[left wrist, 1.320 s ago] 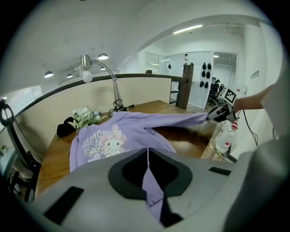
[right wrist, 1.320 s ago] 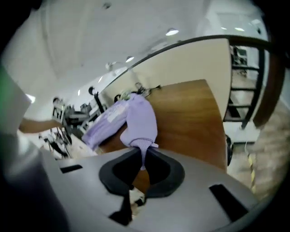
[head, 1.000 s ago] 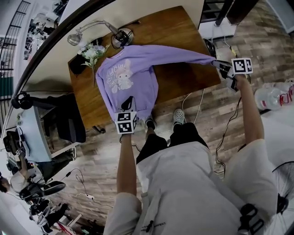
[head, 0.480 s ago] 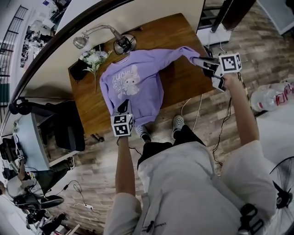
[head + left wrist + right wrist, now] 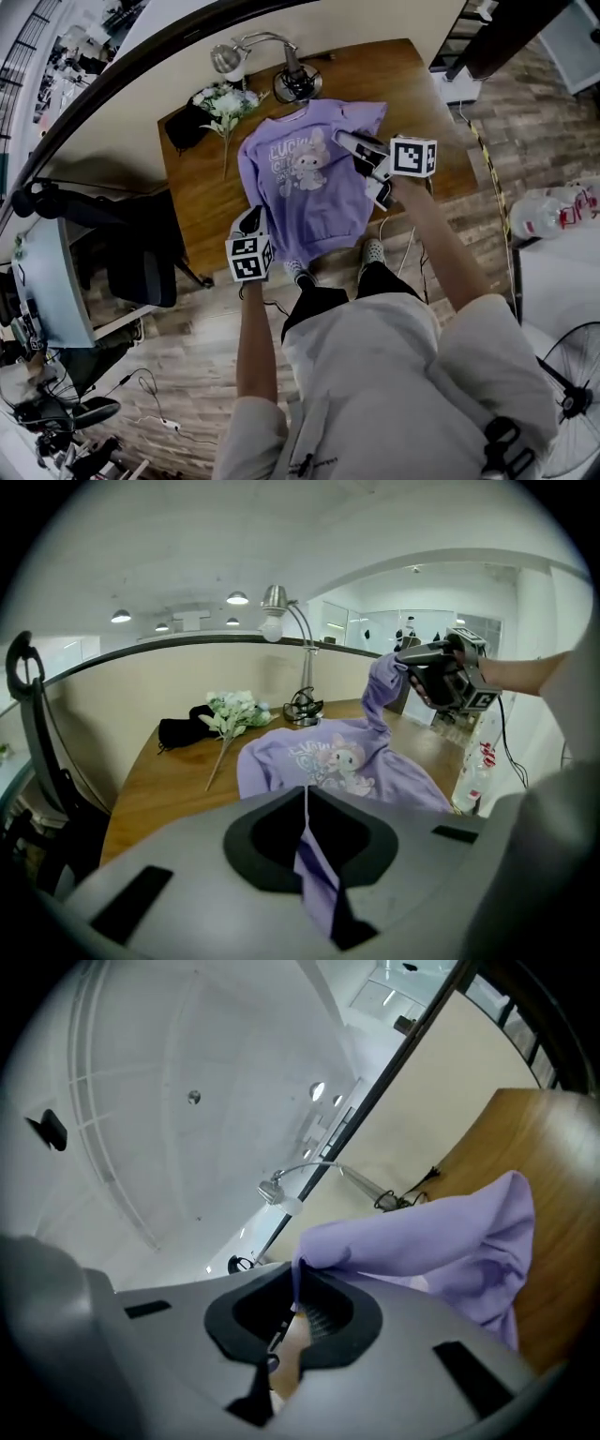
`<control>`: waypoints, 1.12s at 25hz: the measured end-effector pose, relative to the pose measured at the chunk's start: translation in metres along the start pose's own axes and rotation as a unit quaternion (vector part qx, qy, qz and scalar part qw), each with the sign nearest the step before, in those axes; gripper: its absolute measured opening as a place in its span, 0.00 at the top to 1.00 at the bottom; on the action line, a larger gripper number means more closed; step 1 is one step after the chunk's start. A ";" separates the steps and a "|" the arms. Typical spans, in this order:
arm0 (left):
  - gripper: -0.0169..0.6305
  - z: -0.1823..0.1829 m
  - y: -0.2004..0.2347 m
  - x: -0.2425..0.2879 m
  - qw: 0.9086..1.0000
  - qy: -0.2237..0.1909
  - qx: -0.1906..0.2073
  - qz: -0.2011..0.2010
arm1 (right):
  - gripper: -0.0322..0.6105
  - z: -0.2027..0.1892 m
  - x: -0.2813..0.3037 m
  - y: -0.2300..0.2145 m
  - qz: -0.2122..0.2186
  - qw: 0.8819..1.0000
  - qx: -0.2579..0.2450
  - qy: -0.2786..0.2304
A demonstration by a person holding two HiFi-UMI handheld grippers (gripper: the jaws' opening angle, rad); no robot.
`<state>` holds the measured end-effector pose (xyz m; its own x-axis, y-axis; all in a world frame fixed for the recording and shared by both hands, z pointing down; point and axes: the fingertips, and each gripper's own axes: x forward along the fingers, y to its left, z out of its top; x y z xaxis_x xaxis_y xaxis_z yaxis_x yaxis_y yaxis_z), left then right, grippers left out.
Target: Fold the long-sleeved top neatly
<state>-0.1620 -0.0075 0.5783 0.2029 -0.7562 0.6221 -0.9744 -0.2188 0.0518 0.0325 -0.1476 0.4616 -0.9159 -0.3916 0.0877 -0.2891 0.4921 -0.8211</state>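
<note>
Head view: we see the lilac long-sleeved top with a cartoon print [image 5: 305, 192] lying front up on the brown wooden table [image 5: 202, 187]. Our left gripper [image 5: 251, 223] is at the table's near edge, its jaws pinched together on the hem. Our right gripper [image 5: 352, 145] has its jaws clamped on the end of the sleeve on our right, which it holds raised above that side of the top. Beyond the collar are a bunch of pale flowers [image 5: 225, 103] and a silver desk lamp [image 5: 230, 58].
</note>
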 end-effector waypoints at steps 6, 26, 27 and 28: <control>0.93 -0.027 0.061 -0.020 1.000 0.009 -0.026 -0.007 | 0.91 -0.050 0.111 -0.008 -0.030 0.998 0.043 -0.036; 0.93 -0.101 0.112 -0.026 0.994 0.023 -0.073 -0.073 | 0.71 -0.168 0.217 -0.036 -0.139 0.988 0.025 0.067; 0.93 -0.103 0.108 -0.026 0.994 0.022 -0.071 -0.077 | 0.72 -0.173 0.208 -0.030 -0.138 0.987 -0.008 0.081; 0.93 -0.105 0.103 -0.027 0.994 0.022 -0.070 -0.080 | 0.73 -0.179 0.197 -0.027 -0.141 0.984 -0.045 0.099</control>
<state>-0.2775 0.0550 0.6491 0.3554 -0.6900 0.6305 -0.9344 -0.2440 0.2597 -0.1900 -0.0986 0.6018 -0.8289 -0.3686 0.4208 -0.5557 0.4559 -0.6953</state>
